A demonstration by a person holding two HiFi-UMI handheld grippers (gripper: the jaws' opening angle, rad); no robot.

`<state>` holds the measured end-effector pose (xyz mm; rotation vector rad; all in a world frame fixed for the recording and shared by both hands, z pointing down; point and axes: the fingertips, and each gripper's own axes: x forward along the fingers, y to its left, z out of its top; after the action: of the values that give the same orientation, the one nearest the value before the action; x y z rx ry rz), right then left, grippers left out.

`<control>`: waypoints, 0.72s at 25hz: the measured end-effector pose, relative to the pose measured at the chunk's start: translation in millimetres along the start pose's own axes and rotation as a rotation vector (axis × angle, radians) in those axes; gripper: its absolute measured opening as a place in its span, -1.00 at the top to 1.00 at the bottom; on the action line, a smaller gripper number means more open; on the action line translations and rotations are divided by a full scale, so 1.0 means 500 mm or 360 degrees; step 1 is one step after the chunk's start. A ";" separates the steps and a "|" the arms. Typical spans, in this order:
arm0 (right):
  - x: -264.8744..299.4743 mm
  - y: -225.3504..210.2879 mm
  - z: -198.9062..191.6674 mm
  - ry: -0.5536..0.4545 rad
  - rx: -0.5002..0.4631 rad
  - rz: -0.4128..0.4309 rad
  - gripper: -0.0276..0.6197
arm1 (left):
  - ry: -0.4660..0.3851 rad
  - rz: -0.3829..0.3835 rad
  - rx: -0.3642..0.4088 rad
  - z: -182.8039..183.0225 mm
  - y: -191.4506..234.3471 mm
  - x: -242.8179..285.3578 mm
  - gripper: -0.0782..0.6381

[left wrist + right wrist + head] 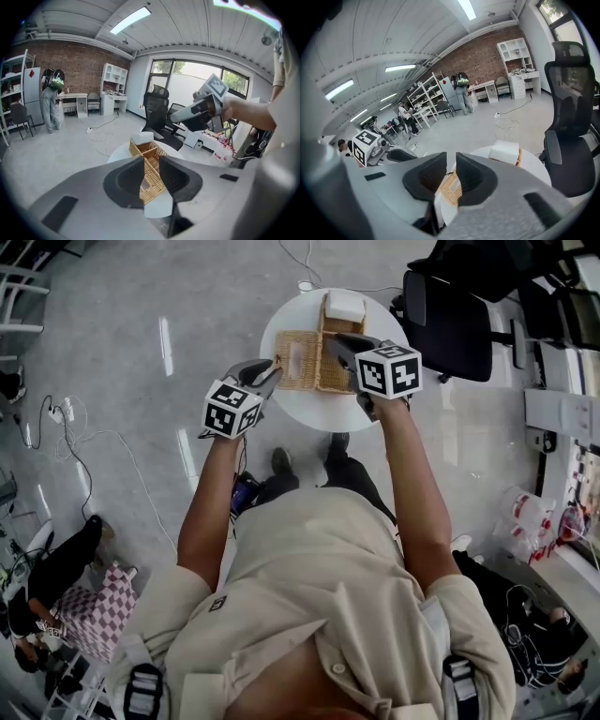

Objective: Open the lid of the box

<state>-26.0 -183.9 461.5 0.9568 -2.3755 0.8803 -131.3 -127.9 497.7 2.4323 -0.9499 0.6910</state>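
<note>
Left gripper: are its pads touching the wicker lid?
Cannot tell. Left gripper view shows the wicker lid between the left gripper's jaws, but neither contact nor gap is plain.

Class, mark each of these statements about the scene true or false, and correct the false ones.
1. The box stands on a round white table. True.
2. The box is clear plastic. False: it is woven wicker.
3. A white block rests at the box's far end. True.
4. The left claw hangs down by the floor. False: it is at the table, with the lid between its jaws.
5. A black chair stands beside the table. True.
6. The right claw holds the white block. False: it is at the box, apart from the block.
</note>
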 end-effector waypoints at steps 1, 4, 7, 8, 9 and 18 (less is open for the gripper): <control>-0.004 0.003 0.002 -0.0003 -0.0003 -0.0001 0.75 | -0.0021 -0.0004 0.0003 0.011 -0.003 -0.007 0.52; -0.017 0.010 0.008 -0.0016 -0.0015 -0.0005 0.76 | -0.0092 -0.0021 0.0002 0.047 -0.015 -0.028 0.52; -0.028 0.013 0.019 -0.0035 -0.0023 -0.0010 0.78 | -0.0156 -0.0036 0.0002 0.080 -0.022 -0.044 0.53; -0.030 0.012 0.023 -0.0041 -0.0026 -0.0014 0.79 | -0.0175 -0.0039 0.0003 0.090 -0.021 -0.048 0.53; -0.031 0.012 0.027 -0.0047 -0.0029 -0.0017 0.79 | -0.0194 -0.0042 0.0004 0.098 -0.021 -0.052 0.53; -0.048 0.035 0.046 -0.0081 -0.0058 -0.0041 0.83 | -0.0300 -0.0051 0.0020 0.140 -0.026 -0.103 0.55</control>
<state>-26.3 -179.1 424.3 1.0041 -2.4078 0.8092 -134.9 -132.6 410.2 2.5525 -0.9772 0.4639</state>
